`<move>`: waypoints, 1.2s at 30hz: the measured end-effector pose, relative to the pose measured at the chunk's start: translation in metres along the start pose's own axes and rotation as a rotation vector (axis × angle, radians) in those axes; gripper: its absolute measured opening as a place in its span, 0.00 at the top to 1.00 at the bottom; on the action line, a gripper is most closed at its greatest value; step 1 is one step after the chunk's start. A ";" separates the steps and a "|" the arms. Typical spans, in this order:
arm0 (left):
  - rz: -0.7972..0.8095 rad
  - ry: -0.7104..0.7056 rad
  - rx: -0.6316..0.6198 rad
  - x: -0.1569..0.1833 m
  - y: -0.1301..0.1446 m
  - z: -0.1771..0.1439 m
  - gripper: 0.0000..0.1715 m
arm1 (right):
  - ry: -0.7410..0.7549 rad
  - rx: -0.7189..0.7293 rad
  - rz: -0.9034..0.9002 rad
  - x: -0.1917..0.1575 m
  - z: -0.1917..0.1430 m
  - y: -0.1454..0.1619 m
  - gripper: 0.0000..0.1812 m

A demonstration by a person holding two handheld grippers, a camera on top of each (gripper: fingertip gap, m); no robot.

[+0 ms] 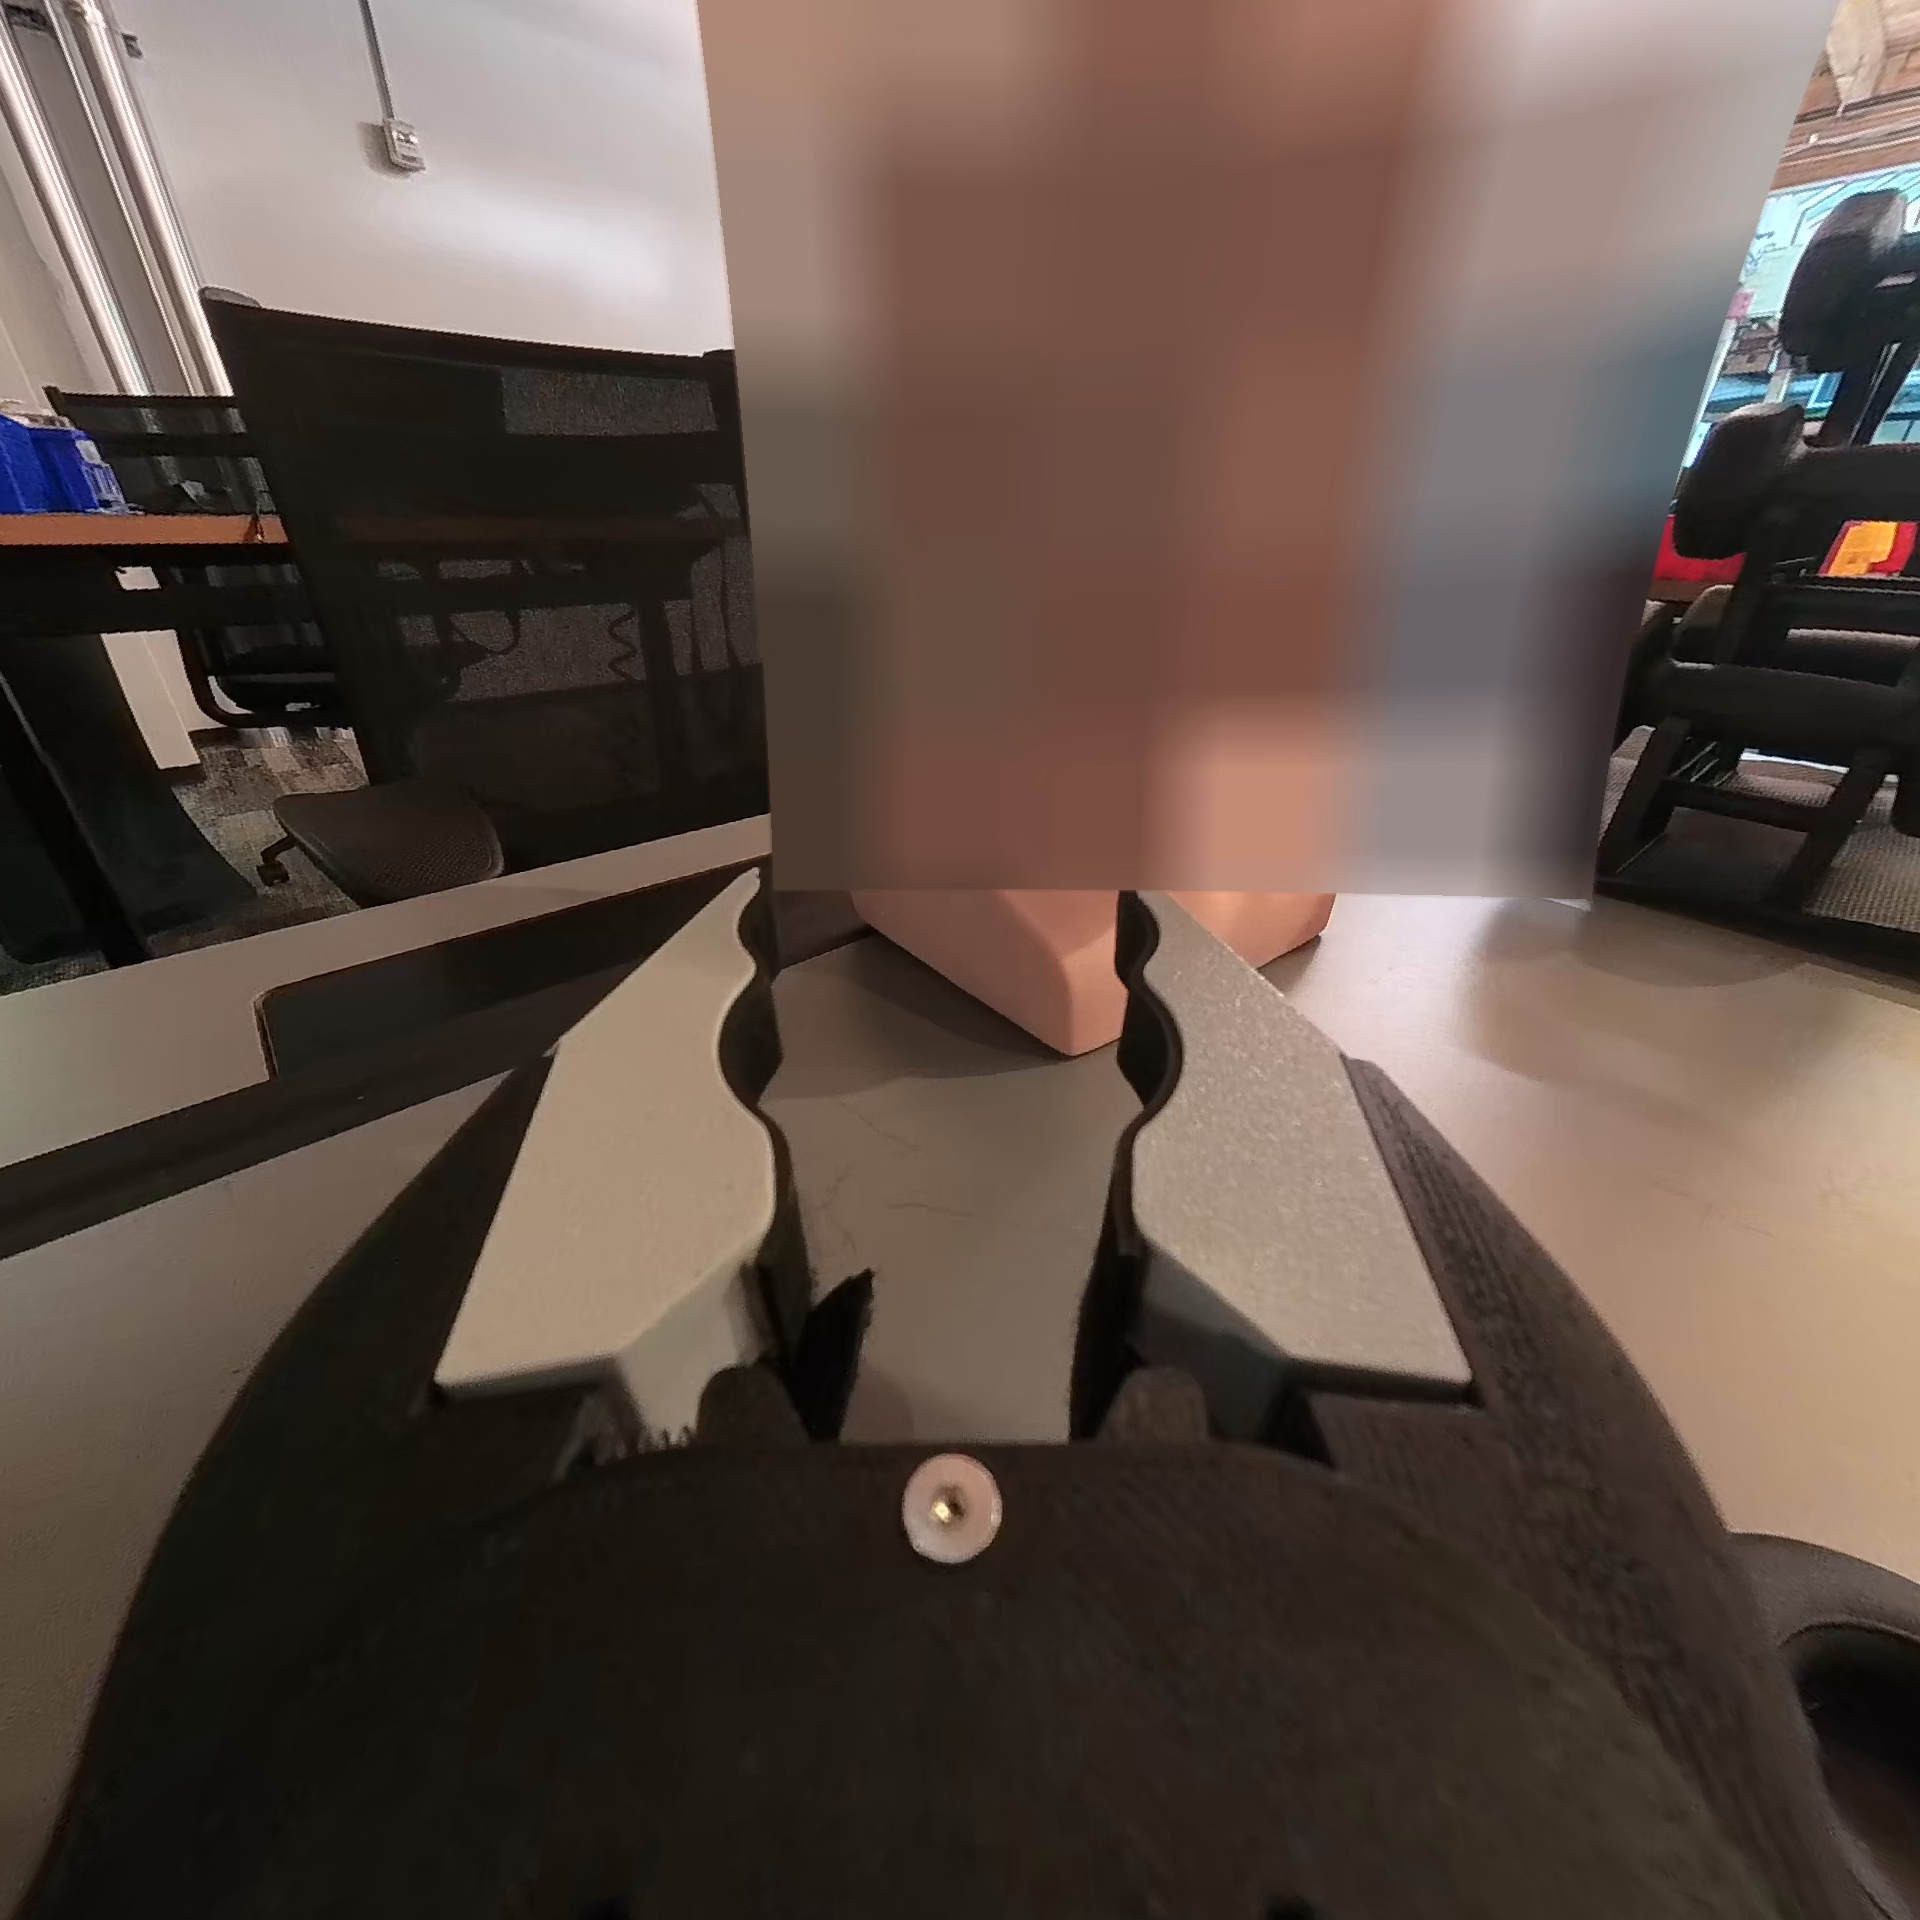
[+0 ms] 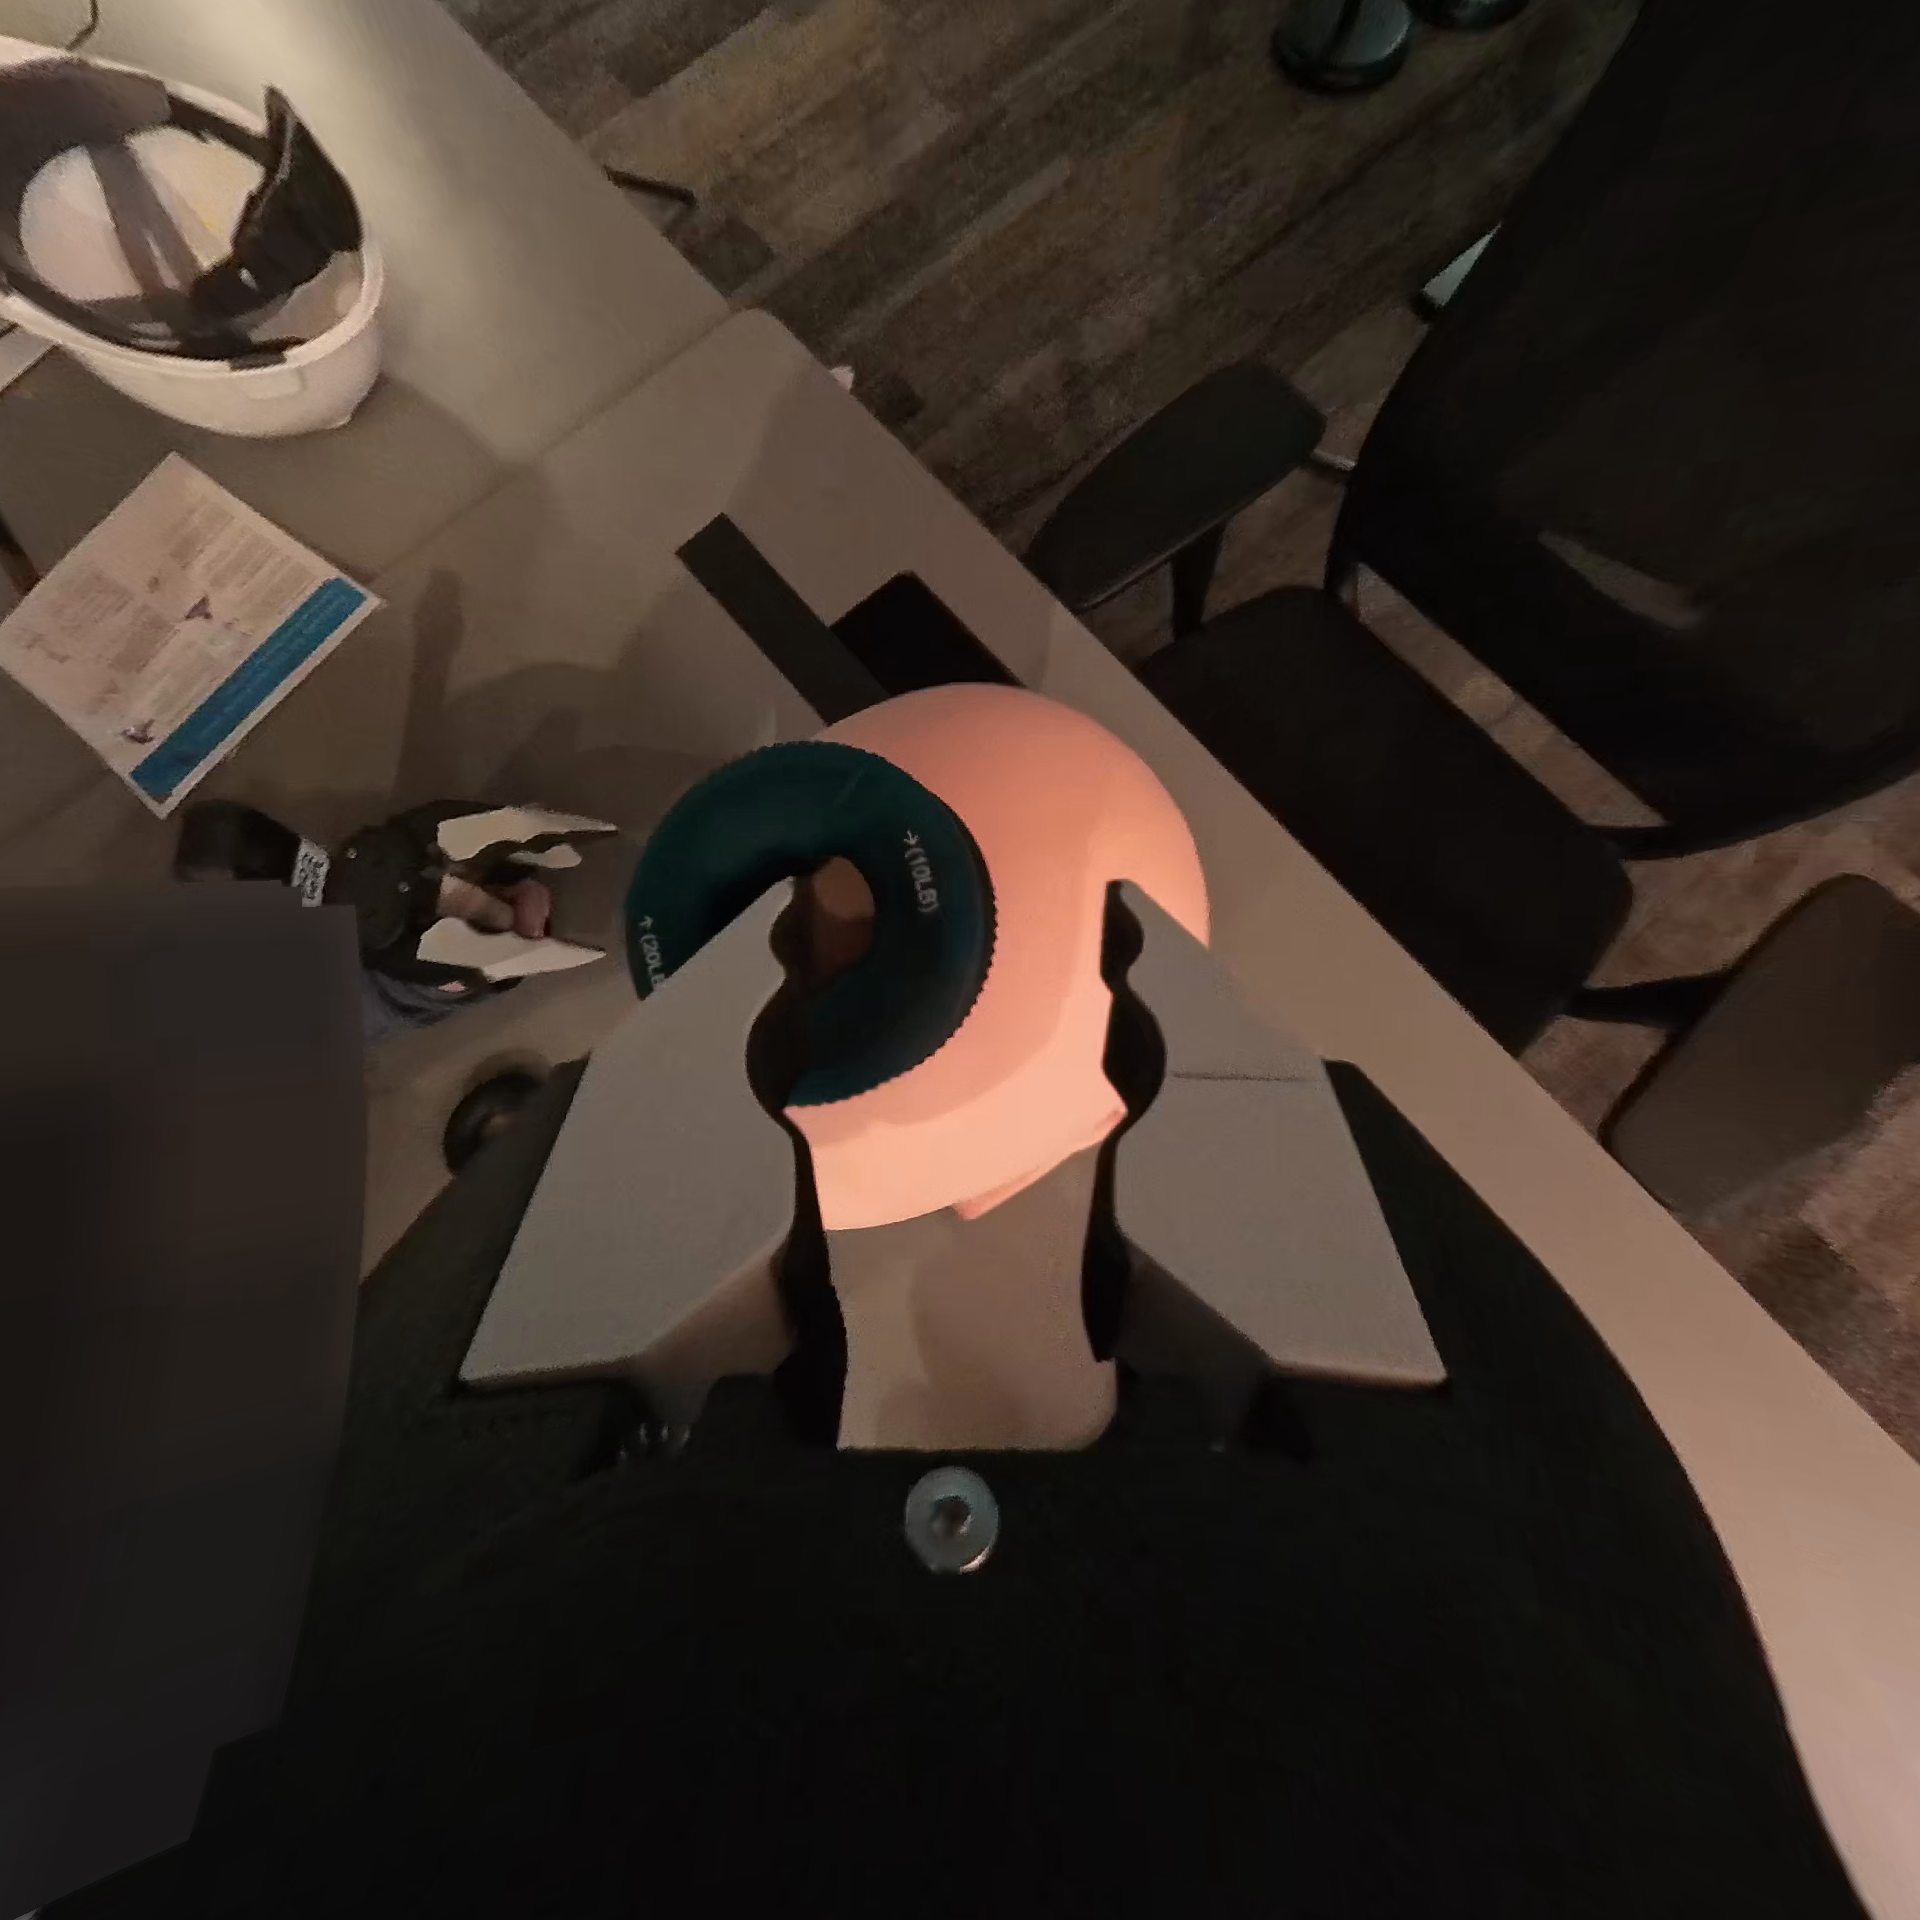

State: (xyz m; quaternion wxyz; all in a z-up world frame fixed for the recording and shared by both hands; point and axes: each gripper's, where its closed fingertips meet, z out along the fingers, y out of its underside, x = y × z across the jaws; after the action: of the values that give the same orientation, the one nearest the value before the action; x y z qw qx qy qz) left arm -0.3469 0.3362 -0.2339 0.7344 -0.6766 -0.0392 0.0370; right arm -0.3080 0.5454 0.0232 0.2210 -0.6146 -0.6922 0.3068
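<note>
One dark teal ring (image 2: 831,925) lay on top of a peach-coloured rounded form (image 2: 1039,914) that stood on the table (image 2: 582,499) near its edge. The ring bore small white printed marks on its face, with a ribbed outer rim. The right gripper (image 2: 945,925) hung above the form with its jaws apart at a middling width; its left finger (image 2: 665,1122) overlapped the ring's lower part in the right wrist view, though whether it touched the ring I could not tell, and nothing sat clamped between the jaws.

The left gripper (image 1: 940,935) rested low over the table (image 1: 1558,1143), pointing at the form's peach base (image 1: 1039,977), its jaws likewise apart and empty, the tips just short of or beside that base. The same gripper showed farther off in the right wrist view (image 2: 499,904), left of the form.

Farther out on the table lay a printed leaflet (image 2: 177,634) with a blue band along one edge, and beyond it a white hard hat (image 2: 197,260) upside down, its dark straps showing. Black chairs (image 2: 1558,623) stood past the table's edge on carpet. In the left wrist view, dark mesh chairs (image 1: 468,540) and a blue bin (image 1: 52,468) on another desk stood behind.
</note>
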 end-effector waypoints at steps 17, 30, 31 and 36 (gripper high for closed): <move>-0.018 0.051 0.019 0.008 -0.002 -0.001 0.60 | -0.330 0.130 -0.627 -0.303 0.222 0.294 0.35; -0.011 0.046 0.007 0.008 0.000 0.000 0.61 | -0.453 0.048 -0.518 -0.295 0.247 0.308 0.53; -0.011 0.046 0.006 0.008 0.000 0.000 0.61 | -0.457 0.050 -0.523 -0.297 0.246 0.308 0.53; -0.010 0.045 0.005 0.008 0.000 0.001 0.61 | -0.442 0.026 -0.528 -0.297 0.245 0.309 0.54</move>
State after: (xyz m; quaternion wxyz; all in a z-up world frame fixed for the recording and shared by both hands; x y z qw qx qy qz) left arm -0.3387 0.3377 -0.2336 0.7369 -0.6753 -0.0259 0.0184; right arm -0.2110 0.2321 -0.3460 0.1456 -0.3299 -0.8546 0.3736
